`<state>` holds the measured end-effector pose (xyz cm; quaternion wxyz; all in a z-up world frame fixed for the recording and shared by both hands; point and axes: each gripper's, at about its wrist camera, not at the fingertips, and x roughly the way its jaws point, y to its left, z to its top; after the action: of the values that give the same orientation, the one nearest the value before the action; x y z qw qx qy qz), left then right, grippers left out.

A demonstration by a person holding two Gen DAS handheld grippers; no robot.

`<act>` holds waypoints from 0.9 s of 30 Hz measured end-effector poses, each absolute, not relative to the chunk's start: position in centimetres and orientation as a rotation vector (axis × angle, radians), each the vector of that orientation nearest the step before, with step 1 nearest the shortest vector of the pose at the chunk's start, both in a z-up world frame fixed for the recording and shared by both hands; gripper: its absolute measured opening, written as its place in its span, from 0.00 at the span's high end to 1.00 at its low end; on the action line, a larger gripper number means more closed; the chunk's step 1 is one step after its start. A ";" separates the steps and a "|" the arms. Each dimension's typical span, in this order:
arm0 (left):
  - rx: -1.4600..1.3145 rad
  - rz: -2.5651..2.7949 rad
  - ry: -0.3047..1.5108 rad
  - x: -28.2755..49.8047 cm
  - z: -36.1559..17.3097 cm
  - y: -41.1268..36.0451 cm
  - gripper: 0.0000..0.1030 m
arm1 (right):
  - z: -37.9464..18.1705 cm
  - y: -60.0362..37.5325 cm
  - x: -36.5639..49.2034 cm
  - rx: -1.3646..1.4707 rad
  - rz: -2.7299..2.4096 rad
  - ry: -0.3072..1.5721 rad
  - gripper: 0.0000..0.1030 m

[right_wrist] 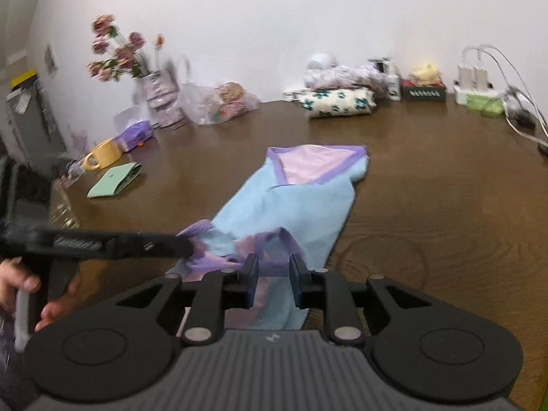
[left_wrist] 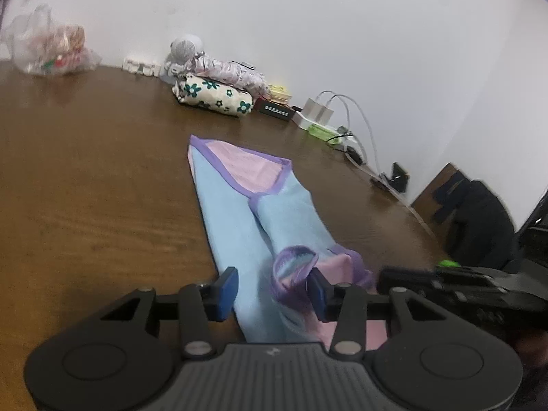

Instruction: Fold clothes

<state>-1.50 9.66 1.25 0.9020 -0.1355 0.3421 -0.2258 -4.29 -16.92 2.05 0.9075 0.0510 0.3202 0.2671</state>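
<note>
- The blue garment (right_wrist: 294, 202) lies lengthwise mid-table (right_wrist: 428, 205), its near end bunched between both grippers.
- Left gripper (left_wrist: 274, 291) — jaws part open, pressing nothing — could let the purple-trimmed loop slump.
- Right gripper (right_wrist: 273, 279), narrowly parted around the trim without pinching, risks snagging and skewing the fold.

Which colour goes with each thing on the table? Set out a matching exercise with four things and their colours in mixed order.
Things:
1. mug
2. wallet
3. garment's trim
4. table

Colours:
A. purple
B. brown
C. yellow
D. mint green

Pairs: 1-C, 2-D, 3-A, 4-B
</note>
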 end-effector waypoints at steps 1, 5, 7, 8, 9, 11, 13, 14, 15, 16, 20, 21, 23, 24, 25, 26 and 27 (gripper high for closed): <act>-0.266 -0.449 0.711 -1.2 1.1 9.2 0.60 | 1.8 -16.6 -4.2 0.090 0.562 0.679 0.81; -0.255 -0.424 0.699 -1.6 1.1 8.6 0.59 | 0.4 -15.2 -4.7 0.007 0.553 0.726 0.71; -0.282 -0.430 0.682 -2.7 1.6 9.5 0.58 | 1.0 -15.7 -5.7 -0.006 0.555 0.693 0.69; -0.279 -0.445 0.673 -3.5 2.0 10.0 0.55 | 1.5 -16.3 -6.4 -0.003 0.569 0.668 0.64; -0.265 -0.466 0.667 -4.3 2.3 10.3 0.52 | 2.0 -16.9 -7.1 -0.009 0.587 0.645 0.60; -0.216 -0.539 0.663 -6.5 2.4 10.8 0.44 | 2.6 -17.9 -8.6 -0.051 0.623 0.612 0.55; -0.169 -0.619 0.653 -8.9 2.2 10.9 0.35 | 2.6 -18.6 -9.8 -0.094 0.661 0.604 0.50; -0.154 -0.651 0.636 -9.9 1.9 10.7 0.30 | 2.4 -18.8 -10.3 -0.105 0.679 0.608 0.48; -0.142 -0.674 0.616 -10.8 1.5 10.6 0.27 | 2.1 -18.8 -10.7 -0.109 0.694 0.618 0.47; -0.129 -0.684 0.603 -11.5 1.2 10.3 0.27 | 1.7 -18.7 -10.8 -0.109 0.703 0.631 0.47; -0.062 -0.628 0.621 -12.1 0.3 9.0 0.29 | 1.1 -17.9 -11.5 -0.135 0.721 0.638 0.48; -0.054 -0.619 0.625 -12.1 0.1 9.0 0.30 | 1.0 -17.8 -11.7 -0.141 0.733 0.629 0.48; -0.041 -0.618 0.604 -12.3 -0.1 9.3 0.33 | 0.8 -17.6 -12.0 -0.146 0.748 0.624 0.50; -0.037 -0.615 0.593 -12.3 -0.2 9.3 0.43 | 0.6 -17.4 -11.9 -0.148 0.744 0.634 0.53; -0.040 -0.620 0.588 -12.3 -0.3 9.4 0.49 | 0.3 -17.2 -11.7 -0.149 0.736 0.643 0.58; -0.044 -0.626 0.584 -12.3 -0.4 9.5 0.59 | 0.0 -17.1 -11.6 -0.143 0.726 0.642 0.66; -0.048 -0.632 0.579 -12.2 -0.5 9.5 0.71 | -0.3 -17.2 -11.5 -0.128 0.720 0.633 0.72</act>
<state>-12.22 9.51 -0.53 0.9093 -0.0231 0.2809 -0.3062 -11.55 -17.21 -0.25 0.8853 -0.0616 0.3041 0.3463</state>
